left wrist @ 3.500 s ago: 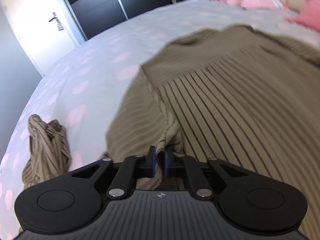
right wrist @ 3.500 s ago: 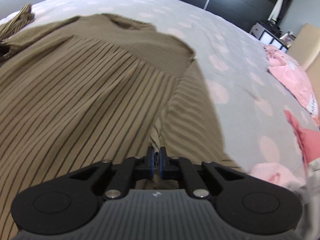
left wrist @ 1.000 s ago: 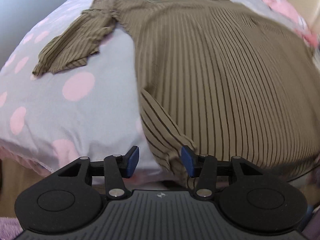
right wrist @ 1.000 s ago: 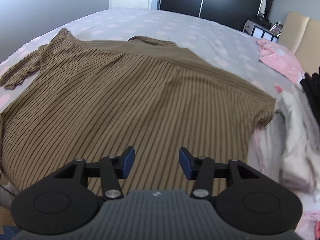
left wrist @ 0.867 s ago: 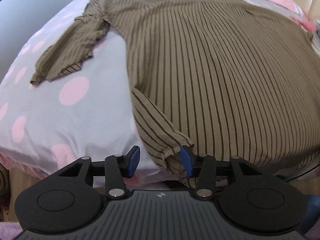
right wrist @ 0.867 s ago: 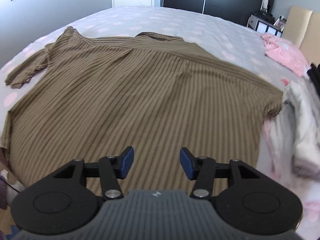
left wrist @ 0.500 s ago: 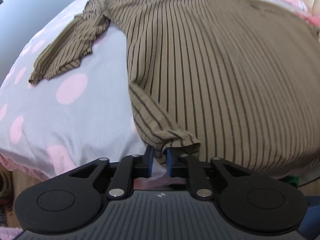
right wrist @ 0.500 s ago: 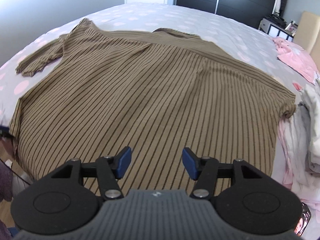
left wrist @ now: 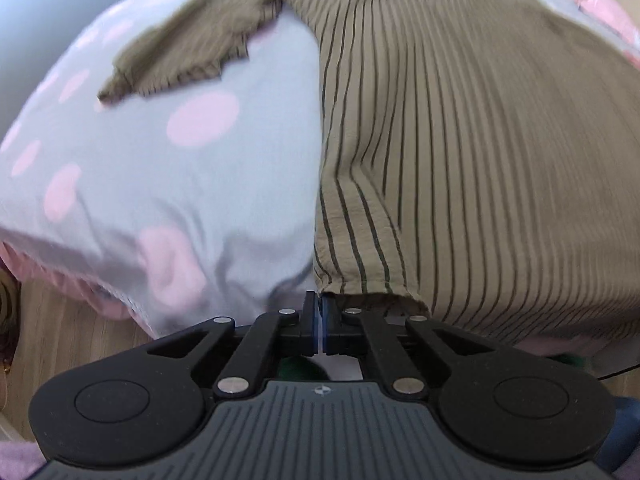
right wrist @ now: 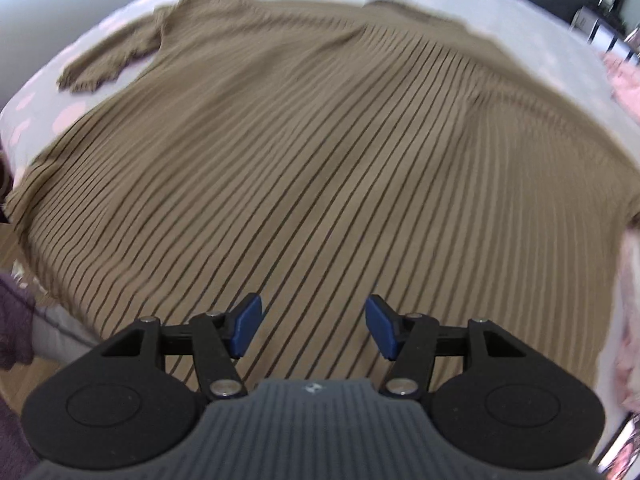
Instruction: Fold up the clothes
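While the left wrist view looks down on the near corner of the bed, only it shows the left claw [left wrist: 320, 320] with its pads pressed together at the bottom corner of the striped brown shirt [left wrist: 460, 140]; whether the hem is actually pinched between them cannot be told, since the fabric edge sits just at the tips. Beyond that corner the shirt lies spread across the grey bedspread with pink dots [left wrist: 160, 184], and its crumpled sleeve [left wrist: 192, 48] trails off to the left, farther up. Wooden floor [left wrist: 60, 328] shows below the bed's edge.

Looking from the right wrist, the right claw [right wrist: 312, 330] stands with its blue pads [right wrist: 246, 328] well apart above the lower middle of the shirt [right wrist: 320, 152], nothing between them and no fabric gripped. This view takes in the whole garment, flat and striped, with its collar [right wrist: 400, 4] at the far side and the same sleeve at far left. A pile of pale and pink clothing [right wrist: 628, 300] lies just beside the shirt's right edge, and more pink cloth [right wrist: 624, 84] sits farther back. Dark cupboards stand beyond the bed. Both views are blurred.
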A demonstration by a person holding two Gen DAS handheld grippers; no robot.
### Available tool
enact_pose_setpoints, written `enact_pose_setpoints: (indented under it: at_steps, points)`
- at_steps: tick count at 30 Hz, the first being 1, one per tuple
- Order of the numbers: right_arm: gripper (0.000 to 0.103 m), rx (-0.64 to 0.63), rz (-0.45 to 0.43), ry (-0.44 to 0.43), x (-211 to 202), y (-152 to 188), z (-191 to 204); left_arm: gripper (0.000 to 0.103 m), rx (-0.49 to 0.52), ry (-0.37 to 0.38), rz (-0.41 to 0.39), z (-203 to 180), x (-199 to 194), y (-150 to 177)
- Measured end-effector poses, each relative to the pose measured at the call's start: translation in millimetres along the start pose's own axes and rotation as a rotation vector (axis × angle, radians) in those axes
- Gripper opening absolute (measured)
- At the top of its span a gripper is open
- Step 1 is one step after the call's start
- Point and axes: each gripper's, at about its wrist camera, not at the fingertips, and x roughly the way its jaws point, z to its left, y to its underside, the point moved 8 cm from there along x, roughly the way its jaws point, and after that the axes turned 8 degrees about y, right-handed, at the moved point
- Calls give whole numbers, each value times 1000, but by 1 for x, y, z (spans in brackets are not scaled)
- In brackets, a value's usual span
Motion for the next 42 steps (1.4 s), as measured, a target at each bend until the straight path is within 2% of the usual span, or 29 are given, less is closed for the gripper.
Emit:
enact_pose_setpoints:
  at_steps: [2, 5, 8, 11, 13, 17, 21, 25, 28, 32, 34, 35, 36, 40, 42]
  points:
    - [59, -3, 69, -28, 10, 11, 2, 0, -10, 1, 21, 3, 9, 1]
    - [59, -19, 168, -12, 23, 32, -4, 0, -43, 14, 30, 5, 14, 1]
    - [58, 32, 170, -33, 15, 36, -20, 0, -69, 25, 29, 6, 17, -2]
    - [57, 157, 153, -45, -1, 36, -53, 0, -106, 43, 19, 9, 16, -6]
    - [53, 232, 153, -53, -13, 36, -79, 0, -127, 55, 13, 11, 13, -9]
    - [49, 254, 166, 13, -35, 45, -125, 0, -165, 67, 11, 15, 14, -16]
    - [48, 232, 232, 119, -50, 69, -168, 0, -174, 66, 16, 13, 15, -20]
    - [44, 350, 287, 155, -56, 92, -203, 0, -178, 60, 18, 10, 16, -22]
    - [43, 423, 293, 162, -54, 97, -217, 0, -180, 56, 18, 9, 16, -22]
    - [44, 489, 378, 89, -38, 119, -210, 0, -186, 54, 15, 11, 16, -21]
    - [42, 508, 406, 66, -30, 125, -207, 0, -191, 55, 9, 11, 15, -21]
    - [26, 511, 416, 59, -28, 127, -207, 0, -196, 59, 0, 12, 13, -21]
    - [3, 500, 425, 62, -28, 128, -206, 0, -203, 64, -12, 12, 11, -22]
    - [1, 376, 438, 55, -46, 123, -202, 0, -252, 95, -80, 18, -8, -24]
    - [1, 303, 458, 77, -55, 123, -203, 0, -274, 106, -85, 21, -11, -23]
